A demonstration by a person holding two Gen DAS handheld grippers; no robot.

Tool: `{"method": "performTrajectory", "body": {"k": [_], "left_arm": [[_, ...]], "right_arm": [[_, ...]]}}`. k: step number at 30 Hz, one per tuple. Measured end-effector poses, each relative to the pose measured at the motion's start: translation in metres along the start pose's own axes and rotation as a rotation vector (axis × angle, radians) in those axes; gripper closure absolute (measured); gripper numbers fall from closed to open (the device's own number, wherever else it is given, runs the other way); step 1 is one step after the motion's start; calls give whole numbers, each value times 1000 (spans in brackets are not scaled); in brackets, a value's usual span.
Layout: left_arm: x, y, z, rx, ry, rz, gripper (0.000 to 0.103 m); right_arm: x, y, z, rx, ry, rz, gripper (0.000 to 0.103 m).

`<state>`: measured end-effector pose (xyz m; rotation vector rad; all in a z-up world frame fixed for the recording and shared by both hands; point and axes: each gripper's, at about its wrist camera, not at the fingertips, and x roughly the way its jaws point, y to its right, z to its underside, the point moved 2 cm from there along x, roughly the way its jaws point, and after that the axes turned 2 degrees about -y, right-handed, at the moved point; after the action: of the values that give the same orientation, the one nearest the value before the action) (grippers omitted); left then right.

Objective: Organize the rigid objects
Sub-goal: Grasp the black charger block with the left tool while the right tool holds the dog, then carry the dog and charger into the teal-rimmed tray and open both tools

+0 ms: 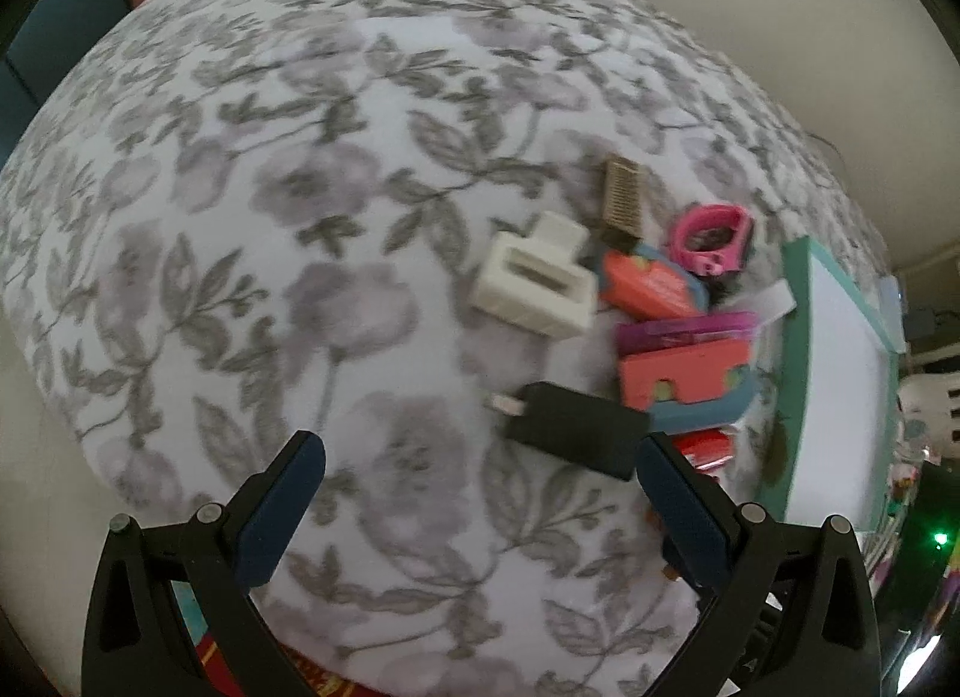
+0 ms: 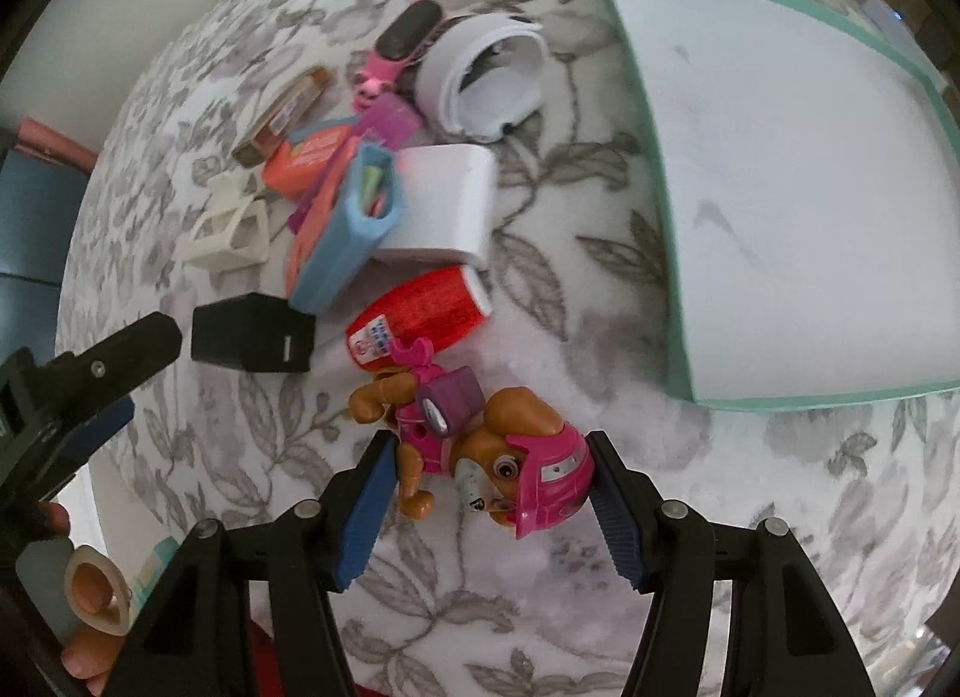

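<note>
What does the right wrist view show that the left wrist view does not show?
Only the right wrist view shows the toy dog gripped between the right gripper's fingers, the white roll and the white box. Only the left wrist view shows the left gripper's open jaws from behind, with nothing between them. Both views share the black charger, the cream clip, the red can, the blue case and the teal-edged board.
</note>
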<state>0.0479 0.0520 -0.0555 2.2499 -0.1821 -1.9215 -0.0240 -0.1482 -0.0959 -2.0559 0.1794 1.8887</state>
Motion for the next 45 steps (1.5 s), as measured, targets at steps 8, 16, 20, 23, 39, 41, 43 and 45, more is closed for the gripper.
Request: {"method": "performTrajectory", "body": {"k": [8, 16, 20, 23, 39, 41, 43, 45], "left_arm": [[18, 32, -4, 105, -1, -29, 0], [30, 29, -3, 83, -21, -22, 15], [31, 29, 2, 103, -20, -17, 24], [37, 36, 1, 128, -23, -40, 27], [59, 50, -5, 142, -25, -94, 34], [60, 53, -5, 146, -23, -96, 34], [60, 54, -5, 147, -23, -97, 34], [60, 54, -5, 142, -17, -107, 34]], "right_arm": [[-14, 25, -5, 27, 17, -16, 38], [-29, 40, -2, 52, 33, -44, 38], [-37, 40, 3, 47, 41, -38, 38], [-39, 37, 7, 43, 43, -26, 38], [-29, 29, 4, 62, 30, -35, 38], [-30, 30, 3, 61, 37, -32, 38], [-30, 29, 4, 62, 39, -31, 38], [-30, 28, 5, 62, 41, -36, 38]]}}
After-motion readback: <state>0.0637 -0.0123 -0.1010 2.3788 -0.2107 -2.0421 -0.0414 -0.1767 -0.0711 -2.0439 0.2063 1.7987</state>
